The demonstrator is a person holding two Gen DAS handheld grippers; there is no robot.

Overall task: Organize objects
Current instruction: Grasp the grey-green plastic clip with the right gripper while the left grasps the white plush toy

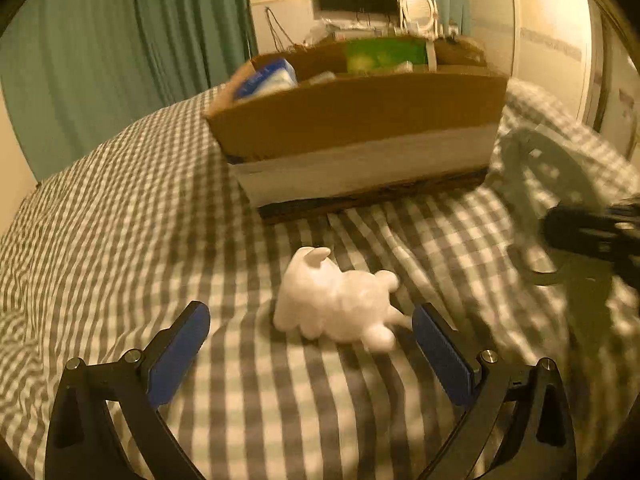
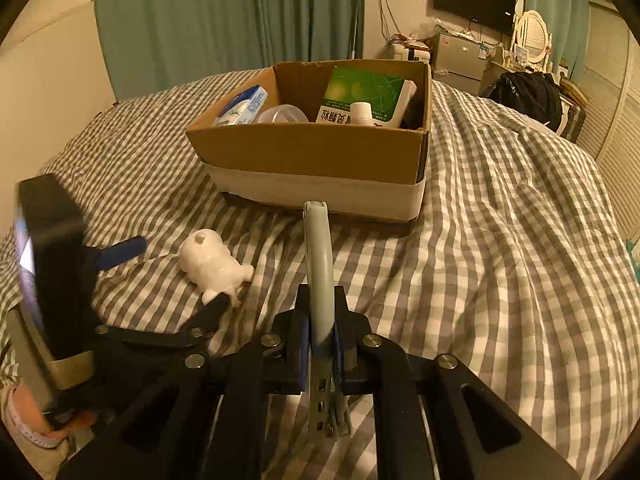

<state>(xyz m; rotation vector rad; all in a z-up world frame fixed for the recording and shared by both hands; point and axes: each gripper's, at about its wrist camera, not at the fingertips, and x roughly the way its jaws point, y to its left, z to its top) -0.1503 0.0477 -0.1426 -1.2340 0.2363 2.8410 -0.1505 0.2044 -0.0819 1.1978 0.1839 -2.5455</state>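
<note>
Two blue pads of the left gripper stand wide apart, low over the checked bedspread, and the white figurine lies on its side just ahead between them, near the cardboard box. Over on the right wrist view, the right gripper is clamped tight on a grey curved hanger-like piece, pointing toward the box.
</note>
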